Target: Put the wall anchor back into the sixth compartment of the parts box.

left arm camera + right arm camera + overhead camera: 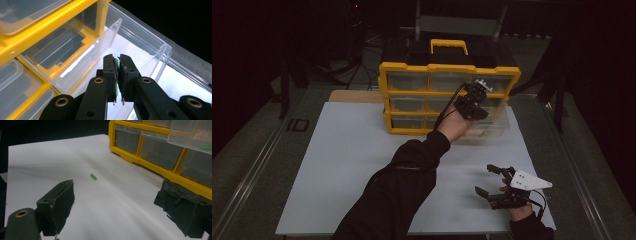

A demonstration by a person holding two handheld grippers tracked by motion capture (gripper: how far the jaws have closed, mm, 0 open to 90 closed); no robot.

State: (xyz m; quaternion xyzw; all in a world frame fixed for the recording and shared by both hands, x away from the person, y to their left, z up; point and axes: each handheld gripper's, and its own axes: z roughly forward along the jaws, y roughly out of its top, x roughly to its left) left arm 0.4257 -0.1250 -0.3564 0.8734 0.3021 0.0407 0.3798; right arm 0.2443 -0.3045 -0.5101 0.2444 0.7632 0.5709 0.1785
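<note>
Left gripper pinches a green piece, seemingly over the pulled-out clear drawer.

Dim room, black surroundings; white sheet covers grey table; cables on dark floor behind.

Drawer cabinet at the back of the counter, grippers in front

The drawer cabinet stands on the counter; its lower right drawer is pulled out, the left gripper above it pinching a small peg. The right gripper sits near the front right, another peg lying before it.
</note>
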